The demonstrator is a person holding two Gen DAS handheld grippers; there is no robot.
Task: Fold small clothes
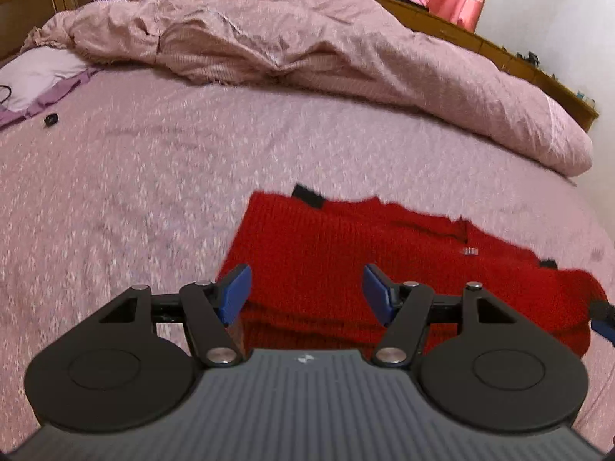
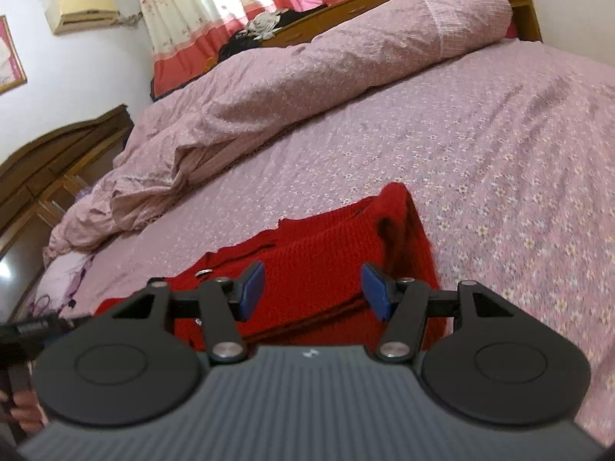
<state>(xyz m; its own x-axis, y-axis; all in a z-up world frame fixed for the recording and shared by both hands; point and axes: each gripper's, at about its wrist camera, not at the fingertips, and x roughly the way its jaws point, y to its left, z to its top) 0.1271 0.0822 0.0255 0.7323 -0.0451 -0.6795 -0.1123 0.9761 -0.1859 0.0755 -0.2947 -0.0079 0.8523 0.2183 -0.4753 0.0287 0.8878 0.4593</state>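
- Jaws first: my left gripper [image 1: 306,294] stands released, blue pads apart with nothing pinched between them; the red knitted garment [image 1: 346,253] shows through the gap, lying on the bed beyond and below the tips.
- My right gripper [image 2: 313,292] is likewise released, pads apart and empty, the same red garment [image 2: 326,253] spread under and ahead of its gap.
- Edges: past the left jaws the garment's far edge is ragged, with a small black tab [image 1: 307,196] at its far left corner; its left edge runs just outside my left finger.
- Ahead of the right jaws a folded corner of the garment rises to a peak, and its right edge falls just outside my right finger.
- Open bedsheet [image 1: 134,192] stretches wide to the left of the left jaws and to the right of the right jaws.
- Hard to read: the garment's near edge is hidden under both gripper bodies; a small metallic thing on the knit is too small to identify.
- Farther out, a rumpled pink duvet [image 1: 288,38] lies across the bed, well apart from the garment.
- Beyond that: wooden bed frame [image 1: 499,53], red-and-cream curtains [image 2: 230,0], a wall air conditioner [image 2: 80,13].
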